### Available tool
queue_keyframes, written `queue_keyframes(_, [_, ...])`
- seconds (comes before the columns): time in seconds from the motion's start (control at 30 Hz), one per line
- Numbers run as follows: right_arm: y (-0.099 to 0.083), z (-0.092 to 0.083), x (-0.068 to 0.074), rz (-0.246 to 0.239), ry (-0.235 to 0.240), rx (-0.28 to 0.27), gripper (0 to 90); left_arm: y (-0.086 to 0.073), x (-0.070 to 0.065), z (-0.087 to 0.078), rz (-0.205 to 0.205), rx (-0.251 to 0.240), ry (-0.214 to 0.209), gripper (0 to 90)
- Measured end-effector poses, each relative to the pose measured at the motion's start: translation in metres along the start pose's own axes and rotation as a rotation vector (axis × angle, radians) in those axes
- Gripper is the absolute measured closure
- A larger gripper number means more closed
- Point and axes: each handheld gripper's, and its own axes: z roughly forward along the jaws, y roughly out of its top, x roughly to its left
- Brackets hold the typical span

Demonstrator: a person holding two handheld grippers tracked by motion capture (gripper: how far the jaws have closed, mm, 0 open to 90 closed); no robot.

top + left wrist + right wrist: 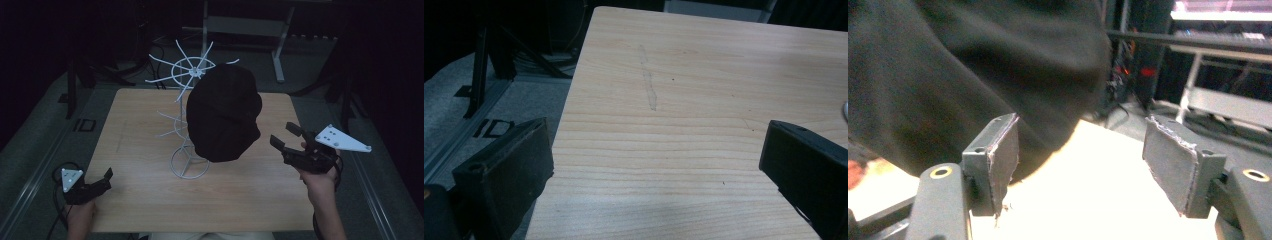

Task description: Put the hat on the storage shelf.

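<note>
My left gripper [100,182] sits at about seven o'clock on the tabletop [140,150], near the front left corner, its jaws released and wide apart with bare wood between them in the left gripper view; the table edge and a strip of grey floor [484,100] run past the jaw at nine o'clock there. Moving toward the middle, a white wire rack [186,105] stands upright on its ring base, its thin arms fanning out at twelve o'clock. A black hat [223,112] hangs on that rack, draped over its right side and covering most of the stem, its lower edge just above the ring base. At about three o'clock, my right gripper [286,136] points toward the hat, close beside its right edge but apart from it. Its jaws are released, nothing gripped; in the right gripper view the dark cloth [948,65] fills the upper left, just behind the jaw at eight o'clock, with lit tabletop showing through the gap.
</note>
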Motion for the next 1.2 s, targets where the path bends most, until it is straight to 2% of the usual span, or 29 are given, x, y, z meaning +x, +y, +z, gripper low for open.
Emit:
queue_keyframes(0.17, [-0.03, 0.005, -0.018, 0.047, -0.04, 0.085, 25.6, 0.0, 0.0, 0.0, 0.001, -0.002, 0.001, 1.5])
queue_keyframes(0.27, [-0.05, 0.009, -0.027, 0.061, -0.05, 0.139, 16.0, 0.0, 0.0, 0.0, 0.0, -0.001, 0.0, 1.4])
queue_keyframes(0.43, [-0.081, 0.012, -0.041, 0.104, -0.081, 0.212, 13.7, 0.0, 0.0, 0.0, 0.002, -0.001, 0.001, 1.4])
queue_keyframes(0.5, [-0.093, 0.013, -0.046, 0.116, -0.088, 0.23, 13.6, 0.0, 0.0, 0.0, 0.002, -0.001, 0.002, 1.4])
queue_keyframes(0.77, [-0.141, 0.016, -0.067, 0.101, -0.21, 0.291, 13.9, 0.0, 0.0, 0.0, 0.002, 0.0, 0.001, 1.4])
queue_keyframes(0.87, [-0.157, 0.016, -0.075, 0.108, -0.238, 0.298, 13.9, 0.0, 0.0, 0.0, 0.002, 0.001, 0.001, 1.4])
queue_keyframes(1.03, [-0.176, 0.016, -0.085, 0.123, -0.283, 0.314, 14.0, 0.0, 0.0, 0.0, 0.001, 0.002, 0.0, 1.4])
queue_keyframes(1.2, [-0.19, 0.012, -0.09, 0.14, -0.323, 0.352, 14.0, 0.0, 0.0, 0.0, 0.001, 0.001, -0.001, 1.5])
